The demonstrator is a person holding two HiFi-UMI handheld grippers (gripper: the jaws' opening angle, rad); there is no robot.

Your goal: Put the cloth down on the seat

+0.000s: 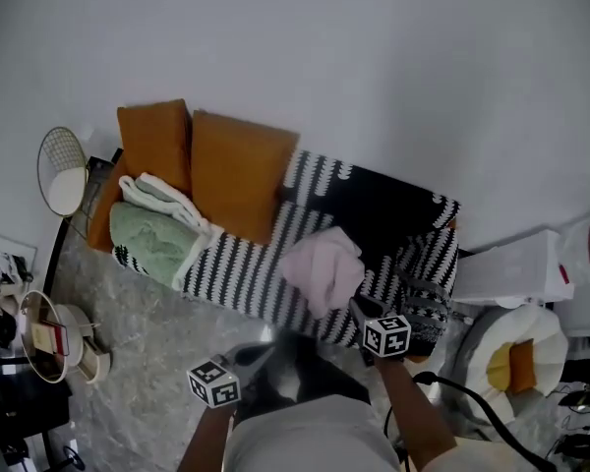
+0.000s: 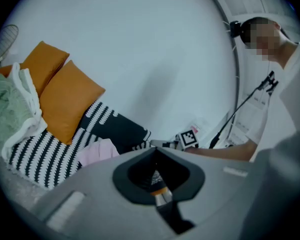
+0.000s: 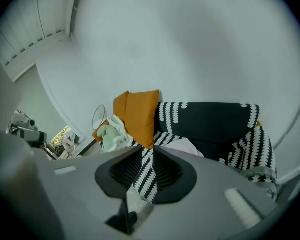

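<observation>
Wire frame [image 1: 61,155], round and pale, stands at 9 o'clock in the head view, at the left end of the sofa [image 1: 246,273]. The sofa wears a black-and-white striped cover and runs from 9 o'clock toward 4 o'clock. At its left end a green and white blanket [image 1: 157,229] lies bunched on the seat. Two orange cushions [image 1: 231,170] lean against the back just behind and to the right of it.

The left gripper [image 1: 248,354] hangs at 6 o'clock, over the grey stone floor [image 1: 147,313] in front of the sofa and apart from the cloth. In the left gripper view its jaws are drawn together to a thin slit, and nothing is caught between them.

The pink cloth [image 1: 323,264] lies crumpled on the striped seat near the middle of the sofa, just right of the cushions and about at the centre of the head view.

The right gripper [image 1: 360,309] is at 5 o'clock from the cloth, just beside its near edge at the sofa's front. The head view does not show whether the two touch. In the right gripper view its jaws stand apart in a narrow wedge. Only the striped cover shows through the gap, and the cloth lies beyond the tips, free of them.

Farther right, at 4 o'clock, a white padded thing [image 1: 492,347] with a yellow and orange middle sits on the floor beside the sofa's right end.
</observation>
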